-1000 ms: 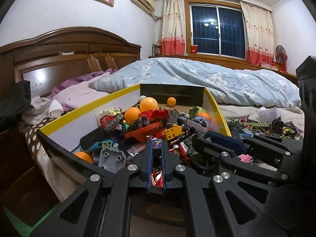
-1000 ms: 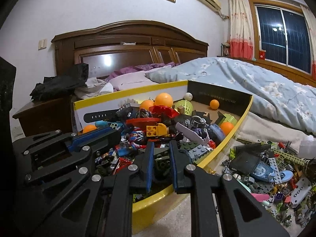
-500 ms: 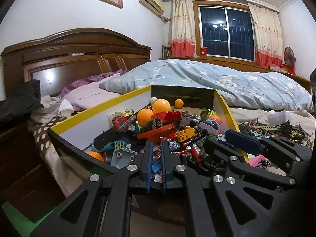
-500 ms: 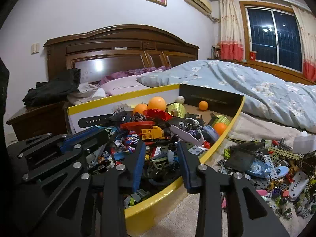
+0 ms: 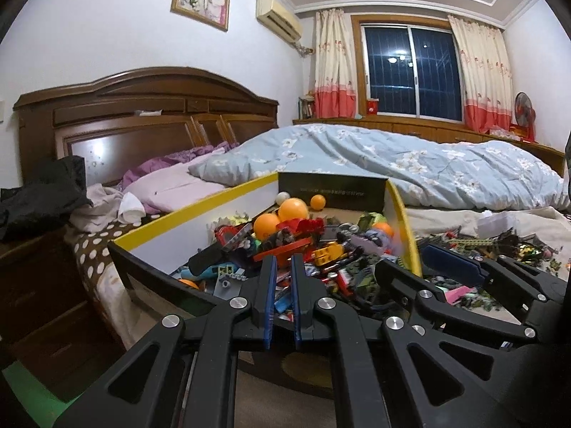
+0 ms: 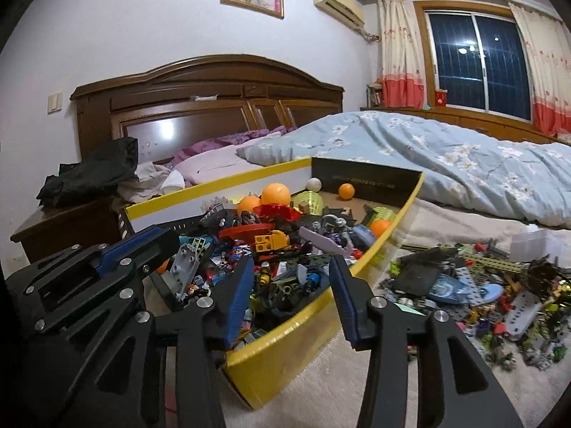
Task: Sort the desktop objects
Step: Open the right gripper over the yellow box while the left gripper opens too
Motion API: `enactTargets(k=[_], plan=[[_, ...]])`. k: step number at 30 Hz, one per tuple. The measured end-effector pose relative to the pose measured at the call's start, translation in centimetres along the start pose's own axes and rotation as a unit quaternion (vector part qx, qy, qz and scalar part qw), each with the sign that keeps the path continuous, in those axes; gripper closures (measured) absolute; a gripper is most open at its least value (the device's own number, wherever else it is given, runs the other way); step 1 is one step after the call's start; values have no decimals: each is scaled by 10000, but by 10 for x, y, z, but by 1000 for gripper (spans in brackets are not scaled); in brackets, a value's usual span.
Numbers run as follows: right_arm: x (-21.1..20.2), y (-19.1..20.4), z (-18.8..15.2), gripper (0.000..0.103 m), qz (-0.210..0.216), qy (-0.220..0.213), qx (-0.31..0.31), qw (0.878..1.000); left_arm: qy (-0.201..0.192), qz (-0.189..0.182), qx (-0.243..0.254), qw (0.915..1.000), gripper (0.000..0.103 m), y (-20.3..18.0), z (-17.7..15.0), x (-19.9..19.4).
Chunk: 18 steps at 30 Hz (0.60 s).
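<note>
Step in hand: release over the yellow-rimmed cardboard box (image 6: 285,328) heaped with plastic bricks and orange balls; right gripper (image 6: 291,294) fingers opening, nothing between them, left gripper (image 5: 282,289) fingers nearly together (no piece visibly pinched). Next, by judgement: reach for the loose brick pile (image 6: 481,285) on the bed, right of the box.

I have the open box (image 6: 285,331) on the bed (image 6: 357,374) ahead of me, its near corner toward my right gripper (image 6: 291,296) and its far end toward the quilt (image 6: 428,153). Inside it, toy pieces (image 6: 271,249) are heaped against the near end; several balls (image 6: 274,194) sit on and behind the heap, and one ball (image 6: 347,190) lies alone by the far wall. To the right of the box, loose pieces (image 6: 481,281) are scattered over the bed, with a small container (image 6: 531,242) at their far edge. The pillows (image 6: 210,162) lie left of the quilt, before the headboard (image 6: 214,100). My left gripper (image 5: 283,285) sits over the box's near end, left of the right one.
</note>
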State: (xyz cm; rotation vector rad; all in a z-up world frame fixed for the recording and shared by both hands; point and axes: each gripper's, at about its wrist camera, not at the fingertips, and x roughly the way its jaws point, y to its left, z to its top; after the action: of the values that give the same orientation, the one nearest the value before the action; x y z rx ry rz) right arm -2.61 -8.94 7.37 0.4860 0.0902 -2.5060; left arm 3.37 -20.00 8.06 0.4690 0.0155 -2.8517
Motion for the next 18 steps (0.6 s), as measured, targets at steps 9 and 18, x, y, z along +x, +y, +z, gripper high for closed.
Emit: enactTargets(k=[9, 18], plan=[[-47, -17, -7, 54, -595, 91, 18, 9982, -59, -394, 16, 9992, 95, -27, -4, -26], [-71, -52, -24, 50, -1119, 234, 308, 9930, 87, -824, 192, 9964, 95, -71, -12, -30]])
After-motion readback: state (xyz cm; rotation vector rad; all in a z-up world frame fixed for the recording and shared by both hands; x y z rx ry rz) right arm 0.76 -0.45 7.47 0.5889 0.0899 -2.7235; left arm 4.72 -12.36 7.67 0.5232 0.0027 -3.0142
